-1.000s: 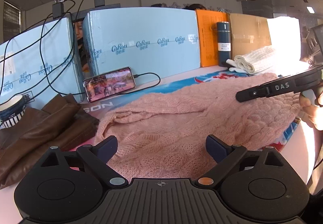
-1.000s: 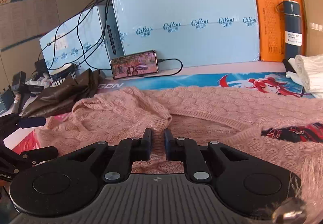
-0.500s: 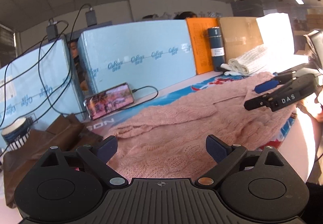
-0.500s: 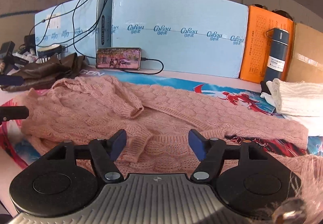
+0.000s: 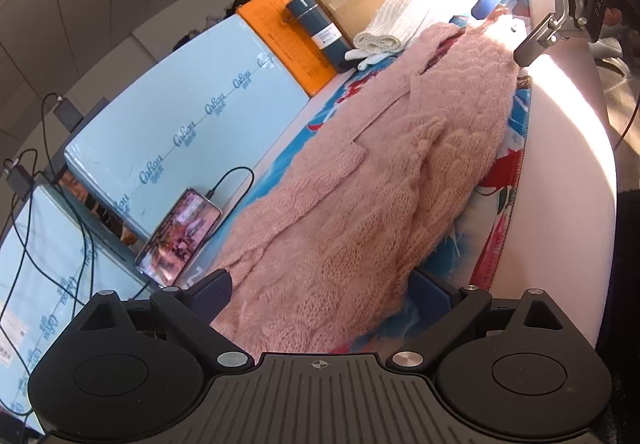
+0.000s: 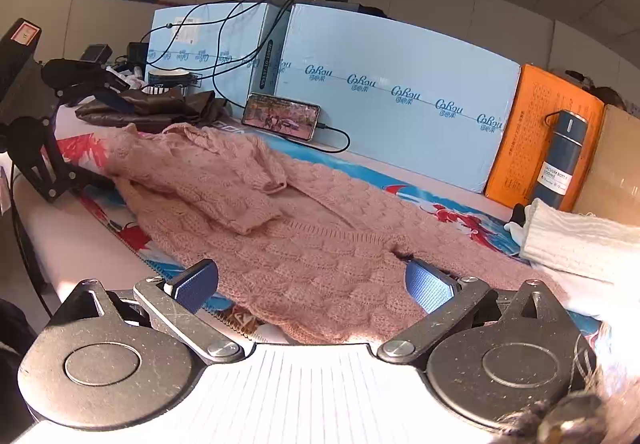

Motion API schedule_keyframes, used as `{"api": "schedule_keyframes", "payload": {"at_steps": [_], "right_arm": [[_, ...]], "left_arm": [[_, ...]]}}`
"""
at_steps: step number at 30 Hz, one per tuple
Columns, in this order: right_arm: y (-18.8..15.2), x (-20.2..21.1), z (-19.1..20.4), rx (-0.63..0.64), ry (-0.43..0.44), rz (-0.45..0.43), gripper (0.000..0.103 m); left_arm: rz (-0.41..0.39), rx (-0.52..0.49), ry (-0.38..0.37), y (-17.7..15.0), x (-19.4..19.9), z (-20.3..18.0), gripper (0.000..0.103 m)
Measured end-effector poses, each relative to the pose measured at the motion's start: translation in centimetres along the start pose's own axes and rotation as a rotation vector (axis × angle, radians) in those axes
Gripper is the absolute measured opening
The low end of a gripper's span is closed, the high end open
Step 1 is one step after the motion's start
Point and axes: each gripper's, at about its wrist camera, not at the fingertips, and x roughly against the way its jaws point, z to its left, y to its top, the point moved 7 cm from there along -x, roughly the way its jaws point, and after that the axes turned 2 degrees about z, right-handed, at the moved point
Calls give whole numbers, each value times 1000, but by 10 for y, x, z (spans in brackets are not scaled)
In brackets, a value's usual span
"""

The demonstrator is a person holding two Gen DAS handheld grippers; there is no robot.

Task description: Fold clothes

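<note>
A pink cable-knit sweater [image 5: 360,183] lies spread along a printed mat [image 5: 508,203], one sleeve folded across its body [image 6: 240,199]. My left gripper [image 5: 320,290] is open at one end of the sweater, and knit fabric fills the gap between its fingers. At the other end my right gripper [image 6: 312,284] is open too, with the sweater's near hem between its blue pads [image 6: 430,286]. In the left wrist view the right gripper [image 5: 508,25] is at the far corner of the sweater. The left gripper [image 6: 108,139] shows at the left edge of the right wrist view.
Blue foam boards [image 6: 400,103] wall off the back, with a lit phone [image 6: 282,115] on a cable leaning against them. An orange box [image 6: 532,131], a dark flask [image 6: 560,159] and folded white knitwear [image 6: 580,240] sit at the right. A brown leather garment [image 6: 152,107] lies at the left.
The right gripper went from shut to open. Both grippers dropped low to opposite ends of the sweater, and the left view tilted and now looks along its length.
</note>
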Motion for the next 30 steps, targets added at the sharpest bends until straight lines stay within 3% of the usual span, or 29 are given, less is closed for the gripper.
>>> {"api": "schedule_keyframes", "payload": {"at_steps": [5,10,13,15,20,22,24,25,26,27,28,29,30], "right_arm": [[-3,-11,12,2,61,25,101],[5,-33,39,78,123,48,101],[6,-45,31,79,64,75,101],[4,-47,15,64,2,92,101],[-15,-36,-48,10,-235,137,100],[-26,-28,-69,-16,-293,141,100],[-35,-18,-84,-38,-334,138,96],[-39,-13,-91,-49,-355,137,94],[-42,-9,-93,-66,-380,133,83],[-45,-6,-95,-83,-405,128,65],[-47,-5,-91,-83,-405,120,55],[-47,-5,-86,-71,-387,107,36],[-47,-5,-80,-59,-368,95,29]], "left_arm": [[-43,74,-36,19,-23,-2,97],[-75,276,10,25,-28,21,97],[-60,369,51,13,-23,40,97],[-42,366,67,5,-20,40,97],[1,230,94,-10,-14,22,97],[8,183,115,-13,-13,20,97],[-4,198,119,-15,-10,25,97],[-10,206,122,-15,-9,27,93],[-20,219,117,-14,-8,29,85],[-27,225,100,-14,-7,29,52],[-33,225,95,-13,-6,28,18],[-39,225,91,-12,-6,27,15],[-49,228,80,-11,-4,25,14]]}}
